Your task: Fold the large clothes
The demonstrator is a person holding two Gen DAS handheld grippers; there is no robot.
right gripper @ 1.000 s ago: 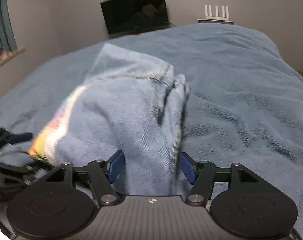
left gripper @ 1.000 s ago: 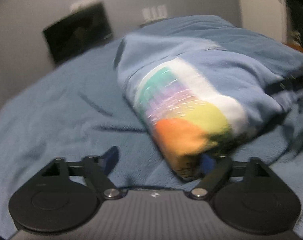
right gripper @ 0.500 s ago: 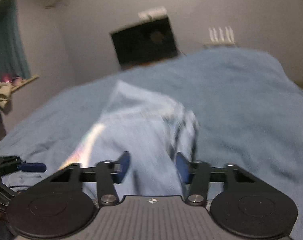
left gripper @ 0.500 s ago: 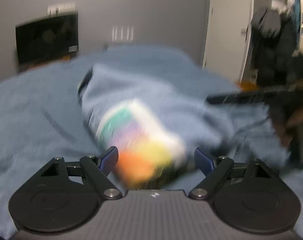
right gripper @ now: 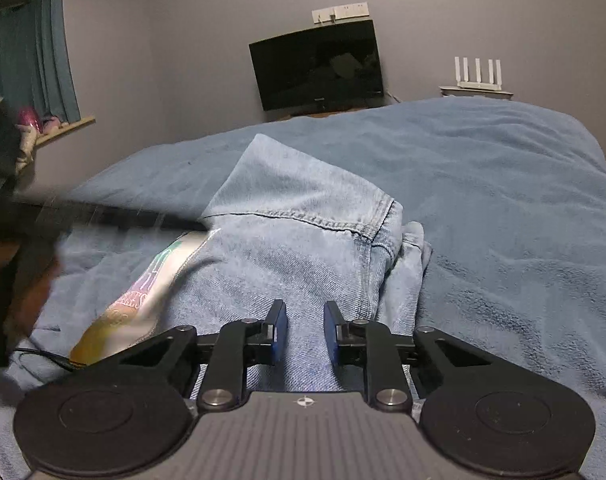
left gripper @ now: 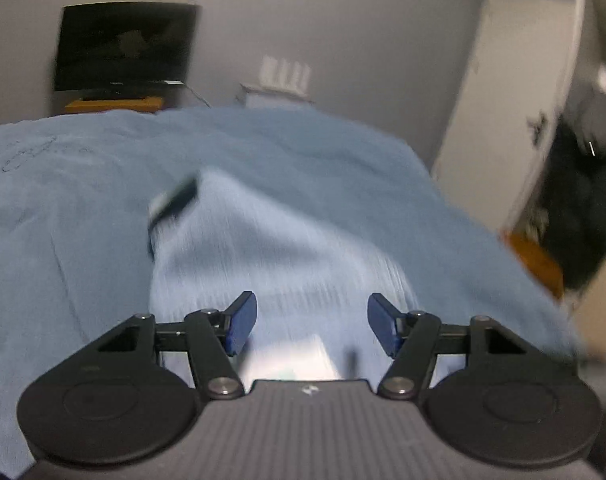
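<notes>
1. Grey walls are closing in a bedroom, with a dark television (right gripper: 317, 68) standing at twelve o'clock in the right wrist view and a white router (right gripper: 477, 74) sitting at one o'clock.
2. Filling most of both views, a bed under a blue blanket (right gripper: 503, 184) is carrying the clothes.
3. Pale denim jeans (right gripper: 303, 240) are lying folded on the blanket, running from the centre down to six o'clock in the right wrist view, with a rainbow-printed patch (right gripper: 143, 300) showing at eight o'clock.
4. Low in its own view, the right claw (right gripper: 305, 334) is closing, its blue pads standing narrowly apart with denim lying between them; whether they are pressing the cloth I cannot tell.
5. Hanging over the blurred jeans (left gripper: 271, 256) in the left wrist view, the left claw (left gripper: 313, 326) is closing too, pads widely spread and touching nothing.
6. At four o'clock in the left wrist view, a white door (left gripper: 503, 112) is standing beside the bed.
</notes>
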